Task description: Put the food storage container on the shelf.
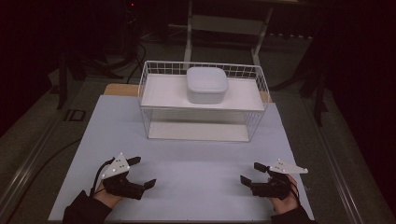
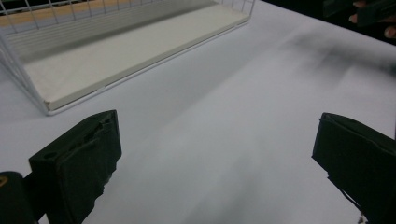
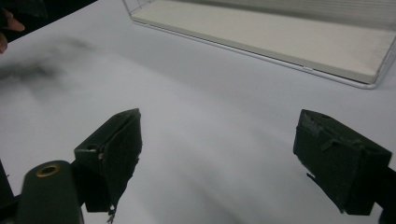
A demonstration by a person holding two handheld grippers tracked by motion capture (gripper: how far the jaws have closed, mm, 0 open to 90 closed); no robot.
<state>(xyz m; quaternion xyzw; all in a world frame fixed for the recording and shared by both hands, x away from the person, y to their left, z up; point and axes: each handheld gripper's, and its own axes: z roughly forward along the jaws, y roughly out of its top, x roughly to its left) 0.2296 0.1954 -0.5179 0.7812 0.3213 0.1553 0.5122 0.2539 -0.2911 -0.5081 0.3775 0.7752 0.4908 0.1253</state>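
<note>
Both grippers sat idle at frame bottom, jaws wide apart, holding nothing: left gripper (image 1: pixel 144 171), right gripper (image 1: pixel 250 172). White lidded box (image 1: pixel 207 84), possibly a container, rested upper centre on the wire rack (image 1: pixel 149 116) top shelf, well apart, likely staged for pickup.

Dim overall, room behind nearly black. Only the counter (image 1: pixel 187 163) catches soft light from above (no glare). High view is low-res and grainy. Both gripper views are soft, with smeared dark shadows at their far corners.
</note>
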